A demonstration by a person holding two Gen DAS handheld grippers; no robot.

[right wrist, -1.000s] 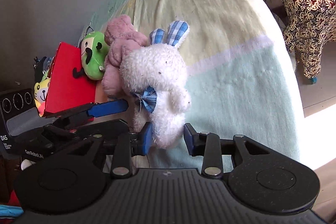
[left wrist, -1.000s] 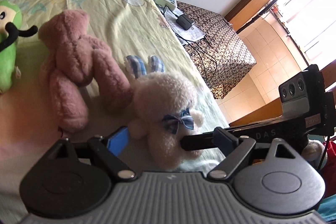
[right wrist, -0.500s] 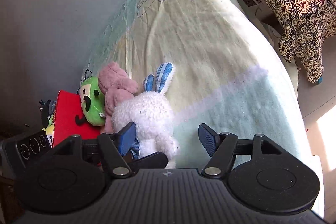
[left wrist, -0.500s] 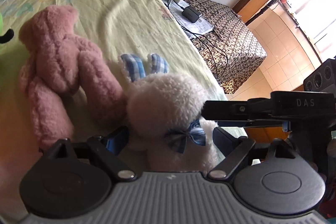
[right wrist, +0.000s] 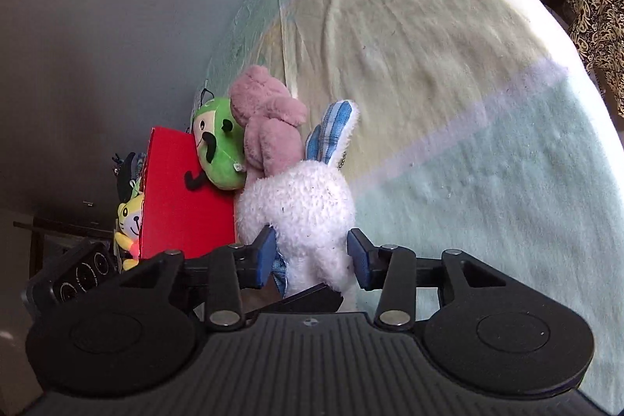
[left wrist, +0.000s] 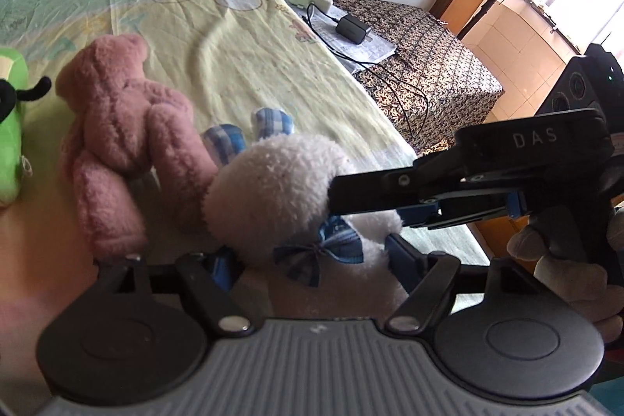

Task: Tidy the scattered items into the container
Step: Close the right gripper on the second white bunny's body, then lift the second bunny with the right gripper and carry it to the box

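1. L claw (left wrist: 308, 260) – nearest in left view. Jaws closing round bunny (left wrist: 273, 197) at bow/neck; pads at the fur both sides, firm pinch not confirmed. A sec ago stood wider, bunny further off; now body fills the gap.

2. R claw (right wrist: 312, 260) – nearest in right view. Jaws closing on same bunny, low on body; blue pads touch fur left & right. Half a sec ago they stood wide w/ toy off to left pad; now centred. In left view R claw's fingers reach across bunny's head from right side; person's hand (left wrist: 561, 260) on handle.

3. Bunny – white, checked ears, blue bow. Lies on bed (right wrist: 468, 104) near its edge, not yet lifted. Both claws on one toy: judged a two-handed pick just starting.

4. Pink bear (left wrist: 124, 143) – just behind bunny, touching it. Loose on bed.

5. Green toy (right wrist: 218, 151) – beside bear, leaning on box.

6. Red box (right wrist: 179, 197) – the container, judged; beyond toys at bed's side. Yellow toy (right wrist: 130, 221) already in/behind it, can't tell which.

7. Far: patterned table (left wrist: 421, 65) w/ charger, papers.

Status: bunny, bear, green toy remain out. Next calls for firm hold, then carry left to box.
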